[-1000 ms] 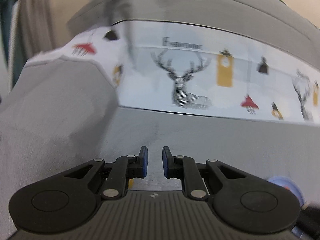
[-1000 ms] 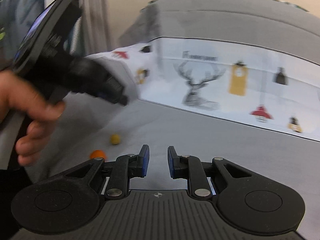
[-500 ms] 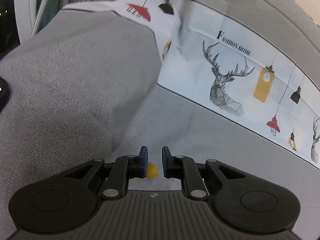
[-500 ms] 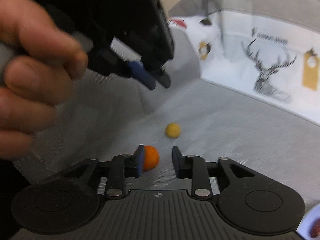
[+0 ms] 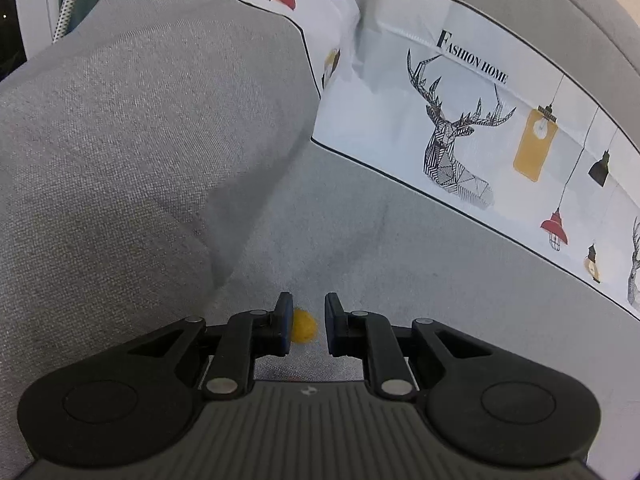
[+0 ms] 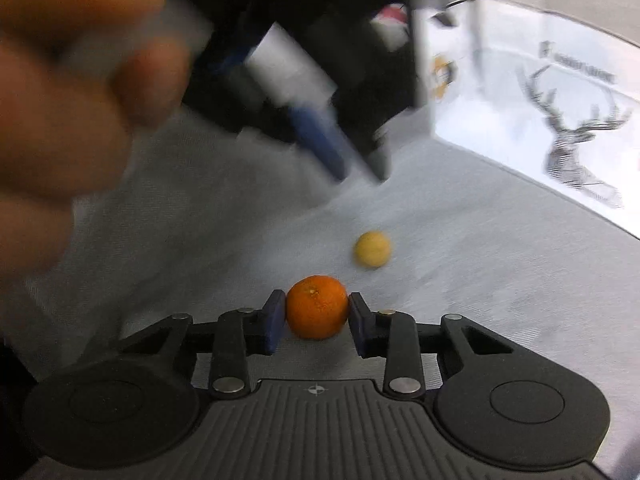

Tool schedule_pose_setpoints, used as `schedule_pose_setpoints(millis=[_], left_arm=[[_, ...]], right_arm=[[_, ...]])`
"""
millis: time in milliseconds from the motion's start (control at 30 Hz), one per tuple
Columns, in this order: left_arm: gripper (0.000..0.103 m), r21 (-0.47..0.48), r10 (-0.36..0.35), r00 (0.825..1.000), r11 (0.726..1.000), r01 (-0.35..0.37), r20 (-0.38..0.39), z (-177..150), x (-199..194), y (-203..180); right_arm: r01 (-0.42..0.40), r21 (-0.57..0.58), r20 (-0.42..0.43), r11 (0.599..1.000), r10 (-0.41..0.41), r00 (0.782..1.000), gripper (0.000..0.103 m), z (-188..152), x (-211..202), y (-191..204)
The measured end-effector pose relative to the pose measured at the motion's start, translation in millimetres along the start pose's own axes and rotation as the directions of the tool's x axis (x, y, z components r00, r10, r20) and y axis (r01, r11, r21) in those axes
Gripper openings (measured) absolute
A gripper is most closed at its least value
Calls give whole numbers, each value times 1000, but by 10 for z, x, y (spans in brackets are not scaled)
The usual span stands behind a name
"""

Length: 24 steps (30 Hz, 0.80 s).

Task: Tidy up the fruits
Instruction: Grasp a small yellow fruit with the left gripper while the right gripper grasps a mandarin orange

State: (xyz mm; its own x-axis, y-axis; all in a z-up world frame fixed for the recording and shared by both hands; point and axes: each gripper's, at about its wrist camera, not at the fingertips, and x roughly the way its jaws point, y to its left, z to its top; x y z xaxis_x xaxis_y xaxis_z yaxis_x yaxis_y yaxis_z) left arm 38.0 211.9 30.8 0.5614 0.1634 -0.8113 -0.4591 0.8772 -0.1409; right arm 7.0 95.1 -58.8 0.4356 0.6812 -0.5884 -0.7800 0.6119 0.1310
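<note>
Right wrist: right gripper [image 6: 316, 320] brackets orange fruit [image 6: 317, 306] on sofa seat [image 6: 500, 280], grasp unconfirmed | left gripper [image 5: 305, 326] released, straddling yellow fruit [image 5: 303, 325] near armrest | progress: nothing sorted yet.

the only words i can read are "fashion home", in black capitals on the white printed cushion cover [image 5: 460, 128], just above the drawn stag's head [image 5: 452, 140]. from the right wrist view the same lettering on that cover [image 6: 540, 120] is too blurred to read.
</note>
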Motion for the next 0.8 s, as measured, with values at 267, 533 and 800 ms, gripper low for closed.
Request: schedule_pose_setpoints(millis=[267, 533, 800], left_arm=[[21, 13, 49, 995, 999, -48, -84, 9, 304, -57], [34, 58, 82, 988, 996, -75, -131, 20, 609, -94], [27, 187, 182, 983, 966, -178, -6, -93, 359, -237]], right_arm=[[235, 200, -26, 951, -235, 972, 35, 23, -172, -517], [226, 258, -30, 939, -226, 974, 35, 74, -308, -585], [256, 236, 11, 937, -266, 964, 35, 122, -825, -610]])
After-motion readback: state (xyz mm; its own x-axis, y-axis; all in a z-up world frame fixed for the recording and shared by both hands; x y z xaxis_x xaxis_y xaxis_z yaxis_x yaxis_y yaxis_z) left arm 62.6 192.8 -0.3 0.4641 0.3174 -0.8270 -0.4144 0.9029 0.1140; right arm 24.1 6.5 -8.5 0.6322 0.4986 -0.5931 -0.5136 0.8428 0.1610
